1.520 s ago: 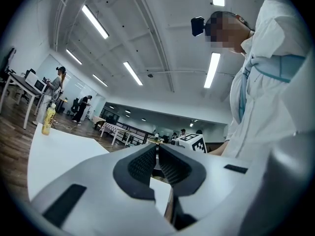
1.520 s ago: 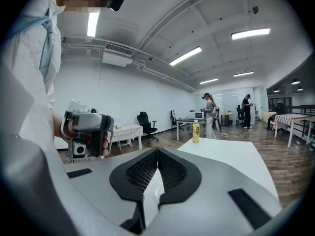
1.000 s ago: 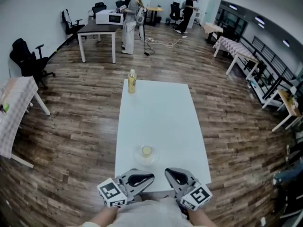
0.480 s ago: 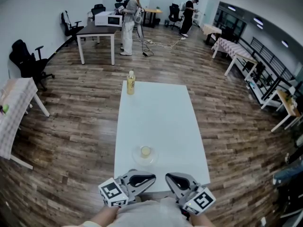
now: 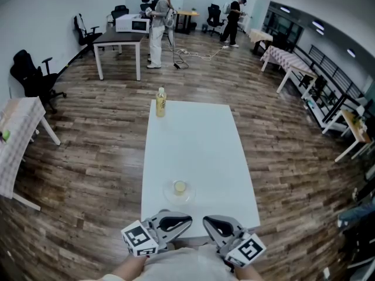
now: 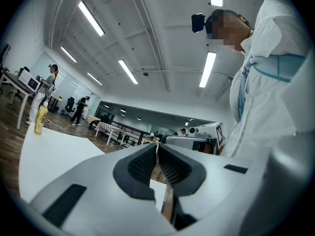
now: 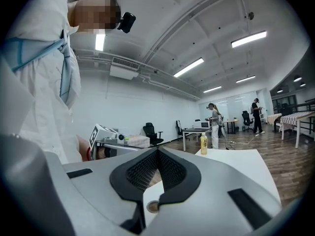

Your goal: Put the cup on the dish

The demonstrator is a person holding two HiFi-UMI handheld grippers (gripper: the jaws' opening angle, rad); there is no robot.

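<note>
**A:** What's closest in?

**B:** The two claws, at the near end of the white surface [image 5: 199, 139]. The left claw [image 5: 186, 219] and the right claw [image 5: 207, 219] lie side by side with their tips turned toward each other and a small gap between them.

**A:** Spread or closed?

**B:** Both are pressed together. In each gripper view the ribbed dark pads meet at the tip, with nothing between them.

**A:** And the cup?

**B:** The cup [image 5: 180, 187] is small and pale yellow. It stands upright in the middle of the clear dish [image 5: 169, 195], just beyond the claws. Neither claw touches cup or dish.

**A:** Further along?

**B:** A yellow bottle [image 5: 160, 102] stands upright at the far left corner of the surface, well apart from the dish.

**A:** Past that?

**B:** Wood-plank floor [image 5: 105, 157], with a black office chair [image 5: 36, 75] by the left wall. Beyond is a dark surface [image 5: 120, 37] with a microwave [image 5: 133, 22] on it. A person [image 5: 157, 28] stands just beside it, and a second person [image 5: 232, 21] is farther back to the right.
</note>
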